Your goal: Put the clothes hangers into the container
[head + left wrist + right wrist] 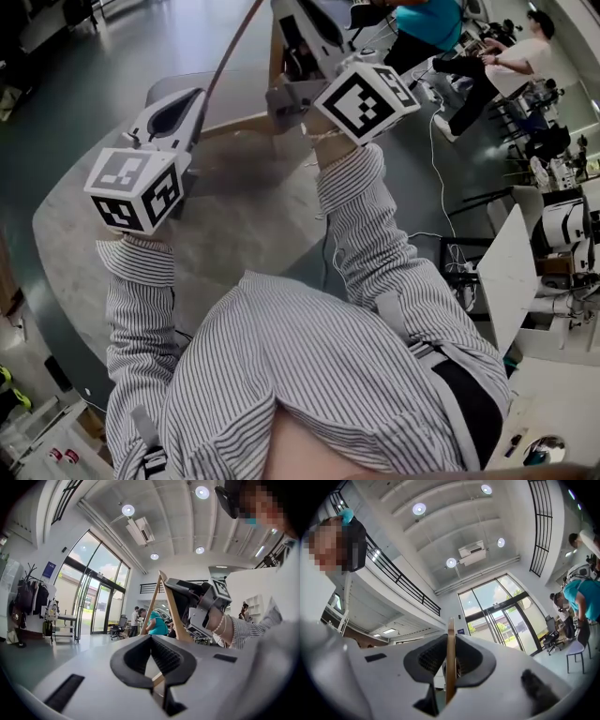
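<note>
Above the grey desk (246,230), my left claw (152,638) and right claw (450,641) both clamp a light wooden clothes hanger (177,612).

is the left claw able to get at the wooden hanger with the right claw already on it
Probably yes: the left claw itself looks closed on one part of the wooden hanger, and the right claw grips a separate part, so neither blocks the other.

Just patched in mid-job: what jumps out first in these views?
The left gripper and right gripper are each shut on pale wood, apparently a hanger, seen edge-on in the right gripper view. In the head view their marker cubes sit atop striped sleeves.
</note>
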Demonstrator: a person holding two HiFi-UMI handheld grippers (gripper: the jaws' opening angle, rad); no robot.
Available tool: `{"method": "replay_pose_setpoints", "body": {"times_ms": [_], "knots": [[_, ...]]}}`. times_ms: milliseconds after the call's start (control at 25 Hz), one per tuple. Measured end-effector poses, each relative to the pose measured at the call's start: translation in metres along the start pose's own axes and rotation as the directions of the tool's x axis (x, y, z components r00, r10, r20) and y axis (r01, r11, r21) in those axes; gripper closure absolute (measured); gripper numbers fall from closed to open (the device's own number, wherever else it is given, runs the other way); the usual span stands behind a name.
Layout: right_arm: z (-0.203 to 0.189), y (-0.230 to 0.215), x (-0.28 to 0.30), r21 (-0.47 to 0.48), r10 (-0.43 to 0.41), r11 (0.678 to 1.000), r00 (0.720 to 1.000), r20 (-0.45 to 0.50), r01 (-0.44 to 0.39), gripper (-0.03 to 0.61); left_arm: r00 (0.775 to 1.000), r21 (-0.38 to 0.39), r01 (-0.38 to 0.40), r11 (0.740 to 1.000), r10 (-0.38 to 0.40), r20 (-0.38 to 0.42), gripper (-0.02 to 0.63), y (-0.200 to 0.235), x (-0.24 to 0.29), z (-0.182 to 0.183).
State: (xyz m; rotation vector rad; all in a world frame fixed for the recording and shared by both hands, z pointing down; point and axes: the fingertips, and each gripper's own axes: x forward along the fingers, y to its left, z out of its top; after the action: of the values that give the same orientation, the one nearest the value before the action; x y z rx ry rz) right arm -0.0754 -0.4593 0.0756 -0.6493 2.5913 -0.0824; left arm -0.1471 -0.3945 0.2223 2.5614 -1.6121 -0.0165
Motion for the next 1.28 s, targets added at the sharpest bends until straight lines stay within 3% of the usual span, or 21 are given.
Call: {"method": "replay_pose_setpoints", "body": {"times_ms": [520,840,960,1280], "knots": [[-0.078,-0.039,0.011,0.064,-0.020,0.998,0.994,-0.109,0.027,0.520,0.998,-0.076,-0.009,0.997,0.004,-0.063,0.603,0.021,0.026,-0.043],[-0.108,-0.052,0.023,0.058,-0.038,0.997,0.996,-0.079,0.043,0.520,0.995,-0.107,-0.036,0.994,0.025,-0.100,0.603,0.044,0.028,-0.061],[-0.119,-0.061,0.019,0.116,-0.023,0.993,0.998,-0.061,0.029,0.520,0.993,-0.115,-0.040,0.993,0.026,-0.118,0.603,0.045,0.034,-0.066],[-0.148,-0.062,-0.006,0.141,-0.015,0.990,0.995,-0.101,0.029,0.520,0.987,-0.126,-0.039,0.991,0.018,-0.160,0.603,0.044,0.037,-0.083]]}}
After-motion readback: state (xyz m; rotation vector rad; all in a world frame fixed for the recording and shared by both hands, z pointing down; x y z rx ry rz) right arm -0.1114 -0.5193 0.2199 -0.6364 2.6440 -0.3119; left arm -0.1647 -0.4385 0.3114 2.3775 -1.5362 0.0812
